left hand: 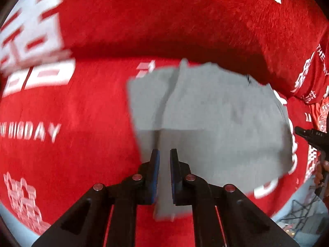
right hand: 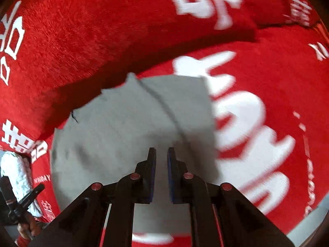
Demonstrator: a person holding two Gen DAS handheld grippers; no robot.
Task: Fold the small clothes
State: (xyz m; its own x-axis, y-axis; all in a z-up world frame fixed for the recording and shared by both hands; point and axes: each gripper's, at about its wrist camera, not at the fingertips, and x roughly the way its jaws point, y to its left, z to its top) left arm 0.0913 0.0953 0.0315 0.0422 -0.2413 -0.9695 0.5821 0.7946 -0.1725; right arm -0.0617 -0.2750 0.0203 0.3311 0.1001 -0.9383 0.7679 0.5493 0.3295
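A small grey garment (left hand: 209, 123) lies partly folded on a red cover with white lettering (left hand: 72, 123). It also shows in the right wrist view (right hand: 123, 135). My left gripper (left hand: 164, 154) hovers over the garment's near left edge, its jaws a narrow gap apart with nothing clearly between them. My right gripper (right hand: 161, 152) hovers over the garment's near part, its jaws likewise a narrow gap apart and empty. The right gripper shows at the right edge of the left wrist view (left hand: 310, 136). The left gripper shows at the bottom left of the right wrist view (right hand: 24, 203).
A red cushion or backrest (left hand: 164, 20) rises behind the garment and casts a dark shadow on it. A white quilted item (right hand: 16, 175) sits at the left. The cover's front edge and floor clutter (left hand: 298, 216) show at the lower right.
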